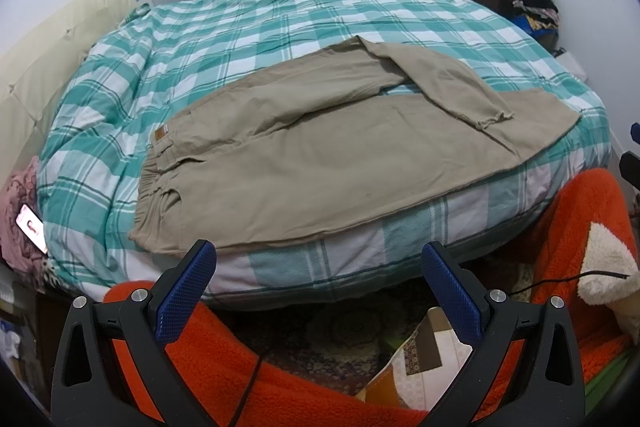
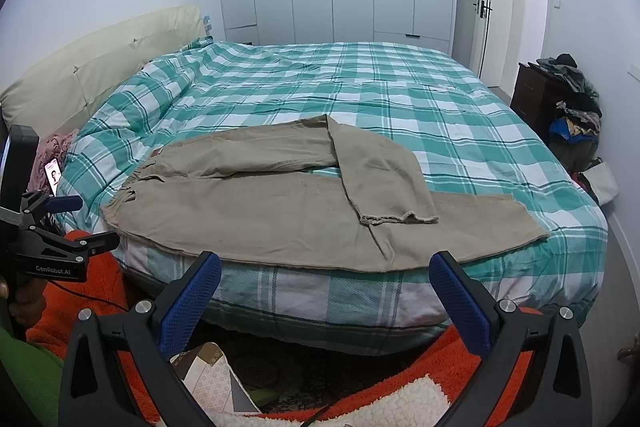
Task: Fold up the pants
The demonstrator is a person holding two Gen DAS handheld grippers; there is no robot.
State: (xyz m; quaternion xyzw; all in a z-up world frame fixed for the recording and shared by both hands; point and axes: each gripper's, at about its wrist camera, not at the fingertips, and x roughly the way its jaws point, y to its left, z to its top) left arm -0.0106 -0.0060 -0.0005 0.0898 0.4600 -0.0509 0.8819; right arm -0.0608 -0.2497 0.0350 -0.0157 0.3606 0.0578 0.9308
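The khaki cotton pants (image 1: pixel 320 163) lie spread along the near edge of the bed w/ the teal-and-white plaid duvet (image 1: pixel 280 11), waistband to the left, hems to the right. One leg lies straight along the bed edge; the far leg is bent back on itself, its frayed hem (image 2: pixel 396 218) resting on top of the near leg approx. mid-length. Both tools hover off the near side of the bed, not touching fabric: left gripper (image 1: pixel 318 259) has its blue-padded fingers spread wide w/ nothing between them, and right gripper (image 2: pixel 326 271) likewise, spread and empty. Handling, as a guess: fabric looks mid-weight woven, soft and limp, so it'll sag and drag rather than hold shape; not slippery, not fragile, though the raw hems could fray or snag. Best holds are probably the thick bits, i.e. the elasticated waistband (image 1: pixel 154 183) at the left for one tool and the hem edge at the right for the other, pinching through both layers so the leg lifts as one. The doubled-back leg prob. needs straightening first. Risk: duvet is loose and wrinkly, so a deep pinch may catch it too.
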